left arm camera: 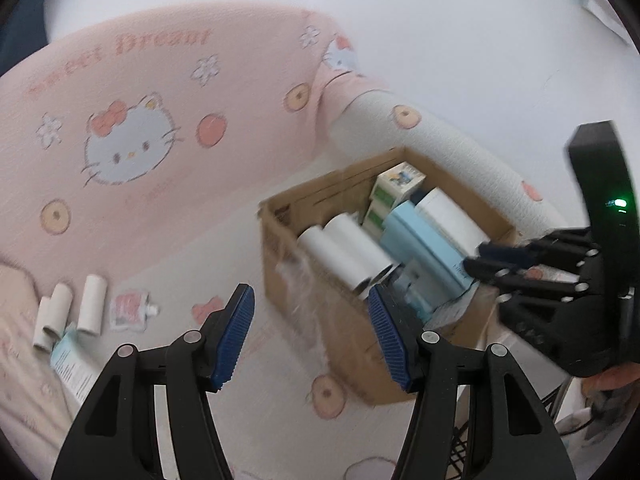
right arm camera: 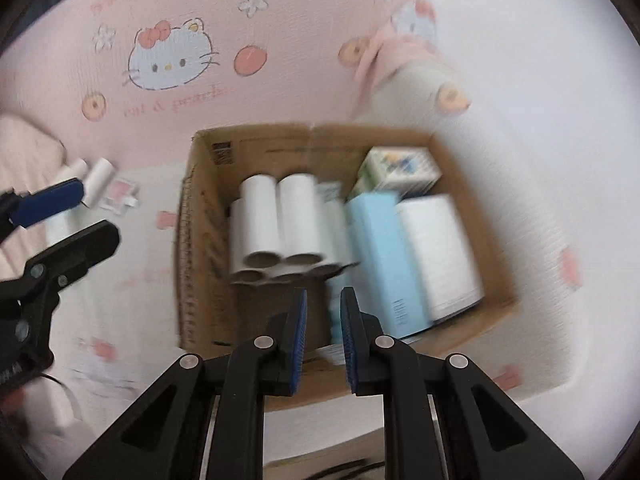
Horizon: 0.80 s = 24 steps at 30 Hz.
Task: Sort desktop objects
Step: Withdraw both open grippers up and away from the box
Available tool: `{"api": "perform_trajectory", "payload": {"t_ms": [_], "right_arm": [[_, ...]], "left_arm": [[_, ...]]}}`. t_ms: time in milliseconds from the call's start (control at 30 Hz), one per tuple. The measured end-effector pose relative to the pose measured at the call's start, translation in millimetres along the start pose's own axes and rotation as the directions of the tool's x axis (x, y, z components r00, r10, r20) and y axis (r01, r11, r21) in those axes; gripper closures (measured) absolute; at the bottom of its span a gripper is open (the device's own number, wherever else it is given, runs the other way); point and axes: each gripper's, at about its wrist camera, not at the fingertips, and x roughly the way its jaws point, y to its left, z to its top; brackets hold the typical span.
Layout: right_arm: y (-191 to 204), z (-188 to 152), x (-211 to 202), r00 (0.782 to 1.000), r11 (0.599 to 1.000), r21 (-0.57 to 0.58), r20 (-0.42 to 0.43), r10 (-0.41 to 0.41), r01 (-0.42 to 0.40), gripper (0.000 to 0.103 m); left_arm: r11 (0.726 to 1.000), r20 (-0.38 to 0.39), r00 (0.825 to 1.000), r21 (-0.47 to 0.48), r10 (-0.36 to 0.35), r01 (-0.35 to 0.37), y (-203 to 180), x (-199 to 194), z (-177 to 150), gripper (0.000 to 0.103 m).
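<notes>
Motion blur smears the cardboard box at frame centre; its labels are unreadable. The blanket reads "Sweet Dream". Left gripper jaws wide, right gripper jaws narrow, both empty.

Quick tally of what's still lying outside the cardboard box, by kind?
White paper tubes: 3
Pink-and-white pouch: 1
Pale blue printed carton: 1, partly under the tubes
Total: 5 still outside the cardboard box, as far as the blurred left wrist view shows.
</notes>
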Motion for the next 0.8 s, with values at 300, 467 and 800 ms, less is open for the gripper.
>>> {"api": "perform_trajectory", "payload": {"t_ms": [300,467,800], "right_arm": [[27,-6,-22,0.996,0.983,-0.174,0.073,-0.042,0.054,0.043],[52,-7,-33,0.992,0.958,-0.276,0.114,-0.051,0.081,0.040],[85,-2,-43,0.981,0.926,-0.336,0.140,-0.133,0.174,0.036]], "left_arm": [[0.999,-0.079,0.996,-0.011,0.044,-0.045,10,-10,-11,0.038],[0.995,-0.080,0.996,0.098,0.027,-0.019,-8,-11,-17,0.037],[0.992,-0.047,0.995,0.097,0.090,-0.085,20,-23,-16,0.029]]}}
